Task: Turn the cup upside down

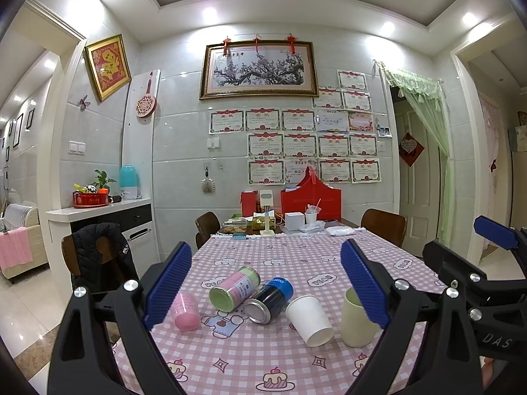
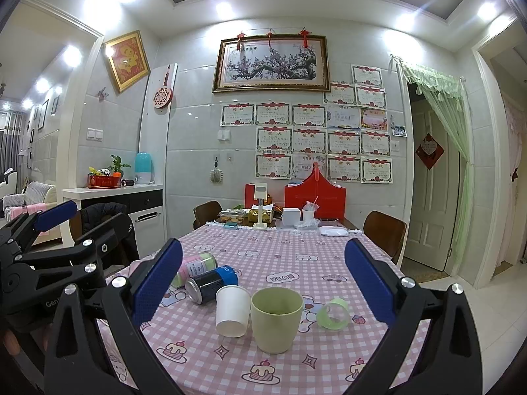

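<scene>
Blue-padded fingers of the left gripper (image 1: 266, 283) are standing wide apart, holding nothing, above a pink checked tablecloth (image 2: 329, 260). Moving rightward, a white paper cup (image 2: 232, 311) is sitting rim-down just beside the upright green cup (image 2: 276, 318), mouth facing up. Centred on it, the right gripper (image 2: 263, 283) is hanging equally wide and empty, seemingly nearer.

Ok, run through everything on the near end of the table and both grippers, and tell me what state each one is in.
green cup: upright, mouth up
white paper cup: upside down
blue can: on its side
pink-and-green can: on its side
pink cup: on its side
tape roll: tilted on its edge
left gripper: open, holding nothing
right gripper: open, holding nothing
</scene>
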`<state>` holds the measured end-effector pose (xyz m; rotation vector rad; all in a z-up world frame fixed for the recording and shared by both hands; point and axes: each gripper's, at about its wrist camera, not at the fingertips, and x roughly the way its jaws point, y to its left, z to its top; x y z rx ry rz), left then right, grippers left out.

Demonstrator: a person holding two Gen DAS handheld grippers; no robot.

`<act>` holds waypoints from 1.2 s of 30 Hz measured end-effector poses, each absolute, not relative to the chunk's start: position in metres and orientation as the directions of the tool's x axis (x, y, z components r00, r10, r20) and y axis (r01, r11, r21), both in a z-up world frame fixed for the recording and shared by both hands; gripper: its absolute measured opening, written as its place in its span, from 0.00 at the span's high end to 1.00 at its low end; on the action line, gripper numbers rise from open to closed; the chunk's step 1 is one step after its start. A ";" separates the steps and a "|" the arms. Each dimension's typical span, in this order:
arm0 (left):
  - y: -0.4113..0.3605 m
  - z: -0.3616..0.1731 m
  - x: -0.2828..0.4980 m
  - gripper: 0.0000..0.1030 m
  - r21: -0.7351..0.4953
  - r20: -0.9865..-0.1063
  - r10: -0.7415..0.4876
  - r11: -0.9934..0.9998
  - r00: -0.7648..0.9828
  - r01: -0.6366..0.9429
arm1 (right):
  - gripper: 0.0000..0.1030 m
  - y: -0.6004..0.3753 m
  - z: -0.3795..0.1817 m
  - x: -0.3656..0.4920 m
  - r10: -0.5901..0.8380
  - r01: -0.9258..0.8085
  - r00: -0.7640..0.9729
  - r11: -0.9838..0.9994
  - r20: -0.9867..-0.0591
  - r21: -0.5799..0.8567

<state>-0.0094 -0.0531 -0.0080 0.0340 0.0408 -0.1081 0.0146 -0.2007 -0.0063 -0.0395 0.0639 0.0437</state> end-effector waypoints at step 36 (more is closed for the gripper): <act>-0.045 -0.011 -0.012 0.12 0.034 -0.043 -0.098 0.994 0.994 0.100 | 0.08 -0.196 -0.012 0.015 0.045 -0.048 0.996 0.998 -0.077 -0.037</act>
